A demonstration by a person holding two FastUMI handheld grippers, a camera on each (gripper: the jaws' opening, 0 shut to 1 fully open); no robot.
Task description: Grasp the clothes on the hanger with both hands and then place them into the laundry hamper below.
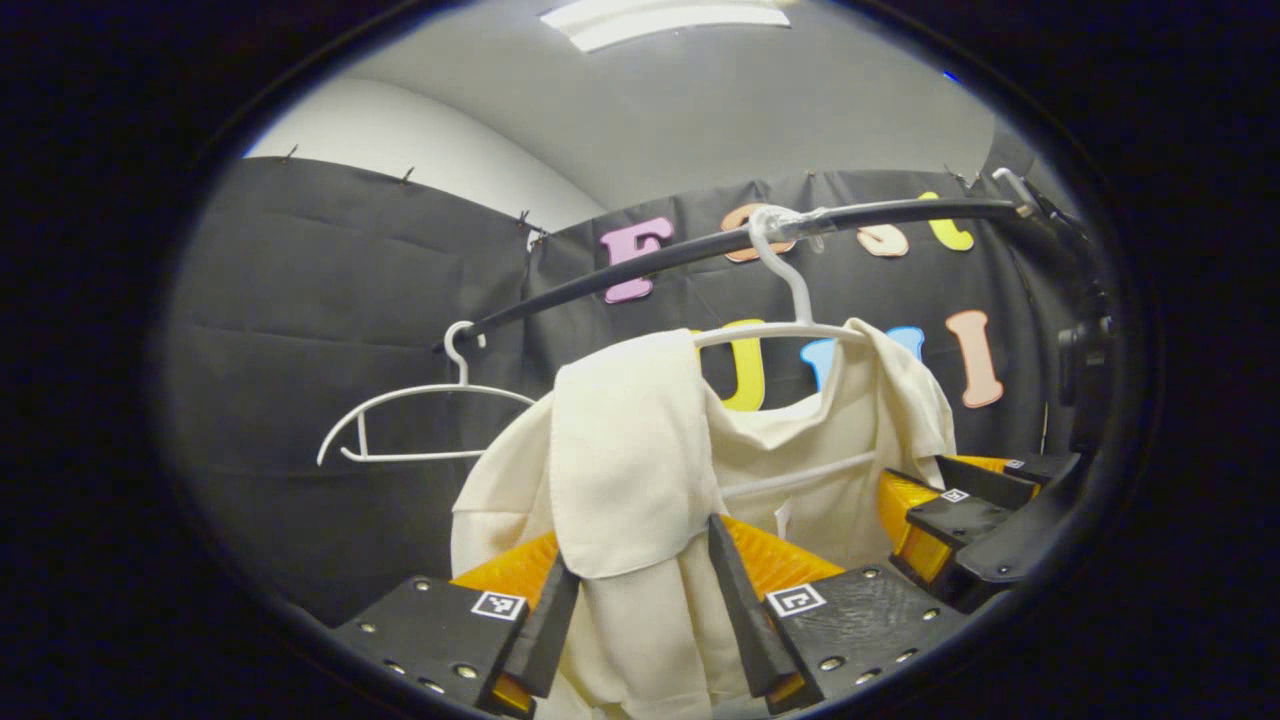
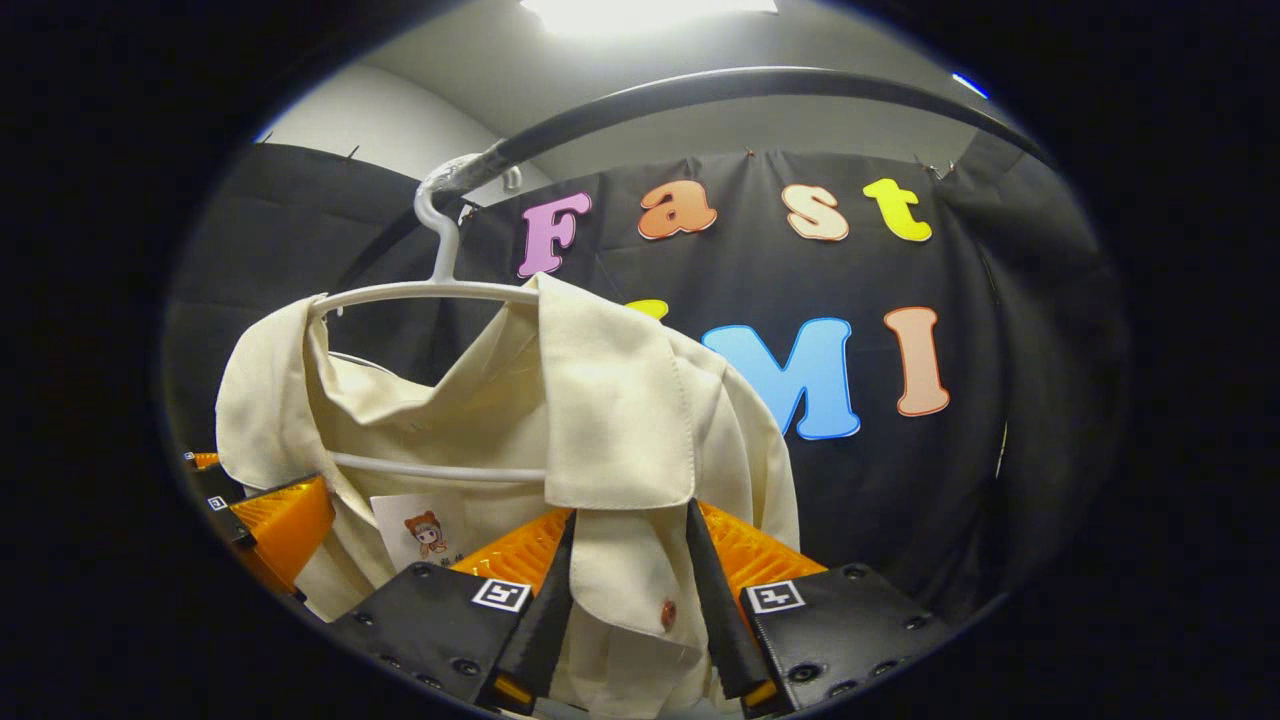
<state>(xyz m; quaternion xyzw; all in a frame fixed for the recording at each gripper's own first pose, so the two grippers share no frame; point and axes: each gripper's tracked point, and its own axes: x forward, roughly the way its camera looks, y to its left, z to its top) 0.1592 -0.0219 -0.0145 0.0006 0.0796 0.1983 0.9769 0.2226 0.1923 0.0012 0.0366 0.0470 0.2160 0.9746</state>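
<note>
The left gripper point(image 1: 640, 590) pinches one side of the cream shirt point(image 1: 620, 450), which hangs on the white hanger point(image 1: 780, 330). The right gripper point(image 2: 625, 590) pinches the other side. Next, I think, both must lift it off together.

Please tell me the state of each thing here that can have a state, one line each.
Shirt: hanging on its hanger, collar folded down, fabric between both tongs.
Shirt hanger: hooked on the rail.
Spare hanger: bare, hooked on the rail.
Rail: holding both hangers.
Left tongs: closed on the shirt.
Right tongs: closed on the shirt.
</note>
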